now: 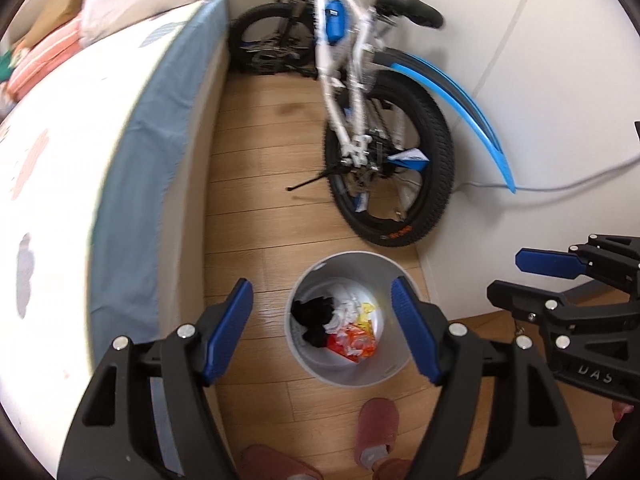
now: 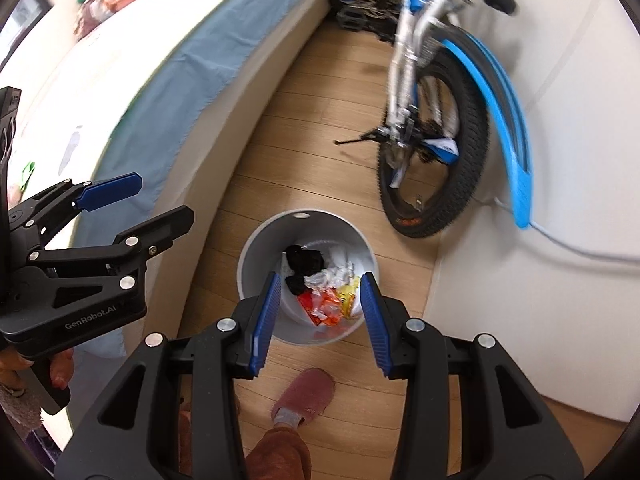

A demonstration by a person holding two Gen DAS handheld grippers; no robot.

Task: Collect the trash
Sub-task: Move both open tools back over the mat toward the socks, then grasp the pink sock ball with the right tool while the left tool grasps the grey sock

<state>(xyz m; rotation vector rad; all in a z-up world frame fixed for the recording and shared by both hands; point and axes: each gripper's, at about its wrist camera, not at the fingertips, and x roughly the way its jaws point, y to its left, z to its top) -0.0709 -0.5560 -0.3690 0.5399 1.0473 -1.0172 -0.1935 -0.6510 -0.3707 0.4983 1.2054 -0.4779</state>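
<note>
A round white trash bin (image 1: 308,356) stands on the wood floor between the bed and the wall; it also shows in the right wrist view (image 2: 256,248). It holds crumpled trash (image 1: 350,326): black pieces, white paper, orange and yellow wrappers, seen in the right wrist view too (image 2: 326,288). My left gripper (image 1: 322,300) is open and empty above the bin. My right gripper (image 2: 318,284) is open and empty above the bin; it also shows at the right of the left wrist view (image 1: 506,276). The left gripper shows at the left of the right wrist view (image 2: 164,198).
A bed (image 1: 132,152) with a blue sheet runs along the left. A white and blue bicycle (image 1: 360,92) leans by the wall (image 1: 540,100) beyond the bin. A blue cable (image 1: 568,184) runs along the wall. The person's pink slippers (image 1: 376,428) stand just before the bin.
</note>
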